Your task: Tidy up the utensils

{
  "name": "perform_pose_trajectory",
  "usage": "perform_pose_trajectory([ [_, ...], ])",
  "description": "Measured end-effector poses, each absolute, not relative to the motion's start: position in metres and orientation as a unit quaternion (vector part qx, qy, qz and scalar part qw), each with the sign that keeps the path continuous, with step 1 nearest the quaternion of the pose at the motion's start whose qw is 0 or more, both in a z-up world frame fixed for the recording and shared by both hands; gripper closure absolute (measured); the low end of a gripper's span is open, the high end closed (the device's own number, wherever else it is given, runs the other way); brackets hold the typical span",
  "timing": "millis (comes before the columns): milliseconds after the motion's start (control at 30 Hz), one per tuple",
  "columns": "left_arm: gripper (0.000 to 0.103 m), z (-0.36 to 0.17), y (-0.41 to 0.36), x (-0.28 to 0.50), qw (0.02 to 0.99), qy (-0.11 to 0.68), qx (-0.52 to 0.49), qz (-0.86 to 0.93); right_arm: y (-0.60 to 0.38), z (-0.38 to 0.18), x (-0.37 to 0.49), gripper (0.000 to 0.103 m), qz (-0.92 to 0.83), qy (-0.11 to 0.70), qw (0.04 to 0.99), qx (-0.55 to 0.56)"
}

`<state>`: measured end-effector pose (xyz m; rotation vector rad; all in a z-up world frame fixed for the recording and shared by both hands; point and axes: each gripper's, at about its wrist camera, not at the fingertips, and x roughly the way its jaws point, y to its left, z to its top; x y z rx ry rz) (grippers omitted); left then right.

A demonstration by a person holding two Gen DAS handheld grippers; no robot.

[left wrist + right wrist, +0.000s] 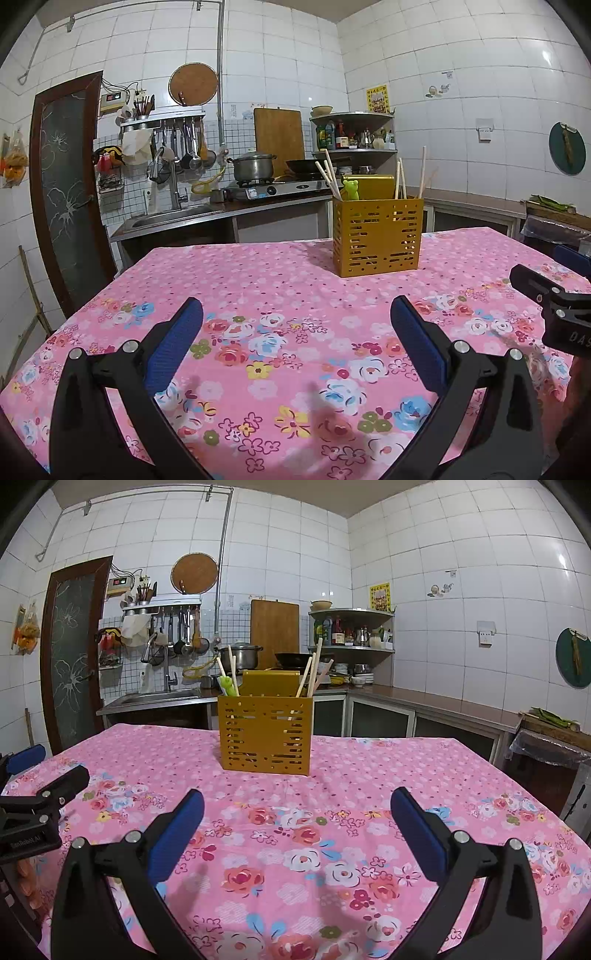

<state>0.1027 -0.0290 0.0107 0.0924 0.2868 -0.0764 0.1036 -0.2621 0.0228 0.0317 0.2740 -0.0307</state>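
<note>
Both grippers empty, holder already loaded

Yellow slotted holder [265,734] sits mid-table [406,775], looks light and tippy; chopsticks [308,677] inside are thin, stiff, probably slick, so pinch mid-shaft. Left gripper [295,332] and right gripper [297,819] hover well short, jaws spread wide.
</note>
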Motion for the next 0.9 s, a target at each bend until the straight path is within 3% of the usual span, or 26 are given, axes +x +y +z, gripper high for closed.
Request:
perform_pose_trajectory([
  [900, 0.005, 0.0133, -0.0313, 0.1026, 0.988, 0.141, 0.046, -0.04, -0.2623, 0.0234, 0.1019, 0.004, -0.015, 0.135, 0.991, 0.013],
])
